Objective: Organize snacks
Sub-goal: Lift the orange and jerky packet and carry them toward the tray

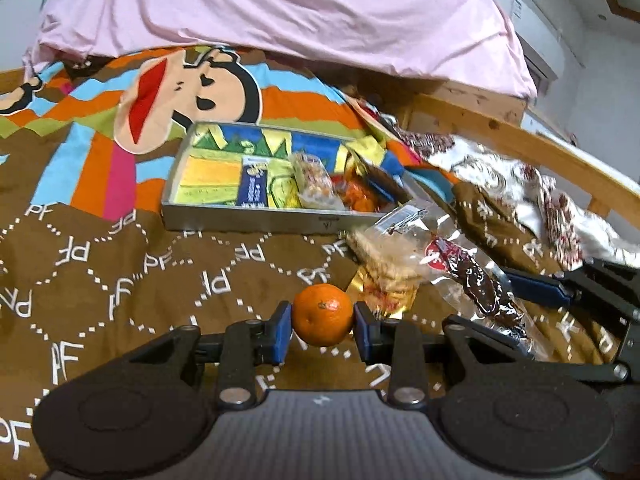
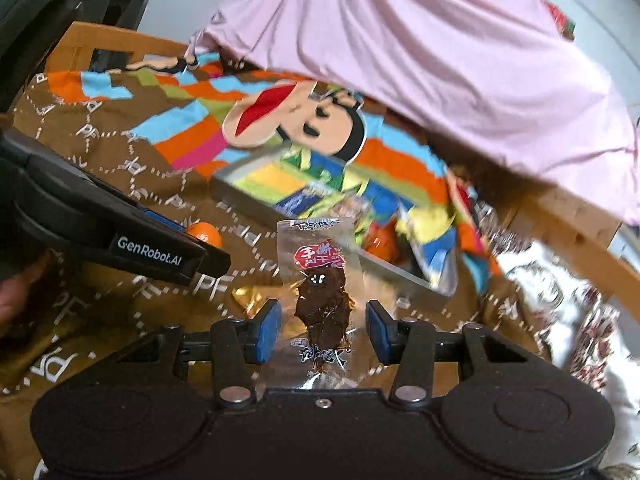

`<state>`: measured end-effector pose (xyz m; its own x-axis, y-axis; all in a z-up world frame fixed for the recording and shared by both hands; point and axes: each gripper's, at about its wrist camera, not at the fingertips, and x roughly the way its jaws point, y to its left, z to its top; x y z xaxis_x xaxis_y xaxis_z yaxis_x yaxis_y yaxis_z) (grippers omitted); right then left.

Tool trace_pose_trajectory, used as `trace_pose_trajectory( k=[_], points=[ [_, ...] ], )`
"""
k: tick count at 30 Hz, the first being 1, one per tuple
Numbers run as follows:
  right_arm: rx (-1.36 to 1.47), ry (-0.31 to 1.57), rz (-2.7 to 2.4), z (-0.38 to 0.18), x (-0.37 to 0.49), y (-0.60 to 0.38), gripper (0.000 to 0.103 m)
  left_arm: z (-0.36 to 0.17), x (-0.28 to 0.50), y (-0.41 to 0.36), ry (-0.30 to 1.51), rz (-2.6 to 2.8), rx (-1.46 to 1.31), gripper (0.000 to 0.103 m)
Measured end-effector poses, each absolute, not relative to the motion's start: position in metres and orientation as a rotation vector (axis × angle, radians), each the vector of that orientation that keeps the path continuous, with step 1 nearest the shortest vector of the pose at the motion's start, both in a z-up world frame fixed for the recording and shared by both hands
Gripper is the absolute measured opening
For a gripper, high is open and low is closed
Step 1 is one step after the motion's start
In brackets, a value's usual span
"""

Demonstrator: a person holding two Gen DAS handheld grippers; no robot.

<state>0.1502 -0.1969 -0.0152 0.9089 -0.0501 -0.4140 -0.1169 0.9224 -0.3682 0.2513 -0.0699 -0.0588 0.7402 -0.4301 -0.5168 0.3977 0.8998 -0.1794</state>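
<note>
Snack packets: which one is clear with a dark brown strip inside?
The clear packet standing between the right gripper fingers, red label near its top. The tray packets are yellow, blue and orange.

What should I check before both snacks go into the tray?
1. Left gripper hold on the orange: ok, both pads press its sides.
2. Right gripper hold on the jerky packet: cannot tell; the packet sits between the pads, but gaps show on both sides.
3. Free space in the tray: ok, its left part shows bare floor, while snacks crowd the right.
4. Path to the tray: not ok for a low move; a cracker bag lies just in front of the tray's right end.
5. Grippers apart from each other: ok, though close.
</note>
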Motion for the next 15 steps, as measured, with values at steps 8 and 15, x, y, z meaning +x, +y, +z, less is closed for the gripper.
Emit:
trace_pose_trajectory(
  k=[8, 15],
  points=[
    [-0.360, 0.309, -0.043, 0.006, 0.165, -0.218, 0.048, -0.040, 0.265, -0.083, 0.573, -0.404, -0.082, 0.036],
    [-0.286, 0.211, -0.080, 0.014, 0.203, -0.246, 0.049, -0.030, 0.306, -0.097, 0.565, -0.342, -0.146, 0.036]
  ],
)
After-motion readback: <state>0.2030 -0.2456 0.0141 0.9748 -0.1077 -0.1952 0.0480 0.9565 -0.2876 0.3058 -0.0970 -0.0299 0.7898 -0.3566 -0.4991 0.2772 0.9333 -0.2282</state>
